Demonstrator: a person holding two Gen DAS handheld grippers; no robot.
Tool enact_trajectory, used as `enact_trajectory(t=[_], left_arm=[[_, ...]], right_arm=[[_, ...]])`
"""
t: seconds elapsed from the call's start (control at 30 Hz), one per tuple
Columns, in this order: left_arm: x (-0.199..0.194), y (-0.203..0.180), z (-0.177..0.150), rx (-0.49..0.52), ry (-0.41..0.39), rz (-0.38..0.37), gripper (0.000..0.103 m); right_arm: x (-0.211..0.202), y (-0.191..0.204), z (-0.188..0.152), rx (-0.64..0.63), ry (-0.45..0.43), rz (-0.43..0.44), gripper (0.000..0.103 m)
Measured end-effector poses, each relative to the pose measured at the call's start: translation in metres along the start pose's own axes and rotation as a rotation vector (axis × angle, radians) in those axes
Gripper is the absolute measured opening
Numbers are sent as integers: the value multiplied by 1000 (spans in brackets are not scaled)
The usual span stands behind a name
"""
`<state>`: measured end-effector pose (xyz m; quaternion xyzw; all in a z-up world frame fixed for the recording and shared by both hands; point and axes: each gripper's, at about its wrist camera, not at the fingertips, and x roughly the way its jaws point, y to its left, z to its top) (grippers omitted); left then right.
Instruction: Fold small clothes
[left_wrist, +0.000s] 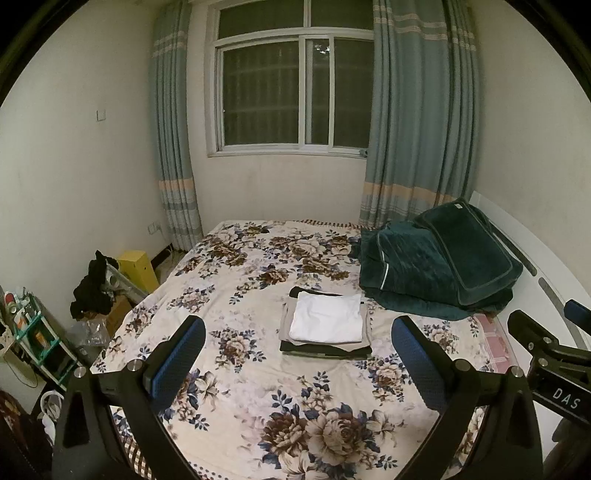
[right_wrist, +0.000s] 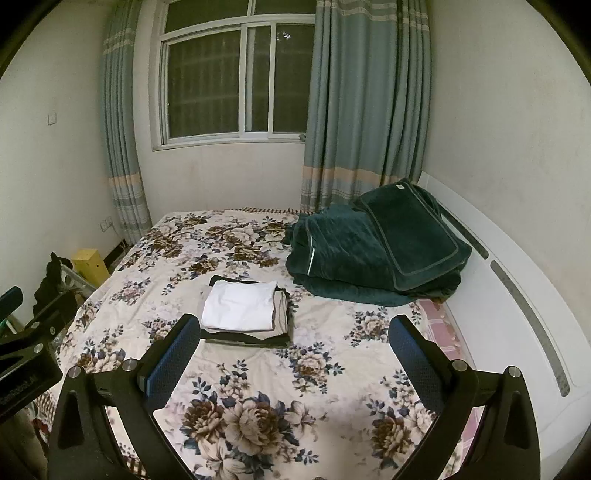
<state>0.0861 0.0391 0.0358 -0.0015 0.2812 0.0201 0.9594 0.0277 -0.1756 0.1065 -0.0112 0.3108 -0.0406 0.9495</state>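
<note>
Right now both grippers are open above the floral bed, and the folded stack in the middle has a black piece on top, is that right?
Not quite. The top piece of the folded stack is white, not black; the dark pieces lie underneath it, as the left wrist view shows. The rest holds: the left gripper and right gripper are both open above the floral bed.

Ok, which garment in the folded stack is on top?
The white garment, folded into a rectangle. It lies over a beige garment, with black garments at the bottom of the stack.

text: "das" | on: right gripper (left_wrist: 554, 354) body, left wrist view
</note>
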Motion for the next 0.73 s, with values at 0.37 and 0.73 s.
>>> enact_trajectory(t=[0.37,0.73], left_arm=[[-1,-4,0,-2,-2,2,103],[-1,-7,-1,-10,-7,13,103]], right_arm=[[-1,2,2,-1,-4,2,103],[2,5,8,-4,-5,7,103]])
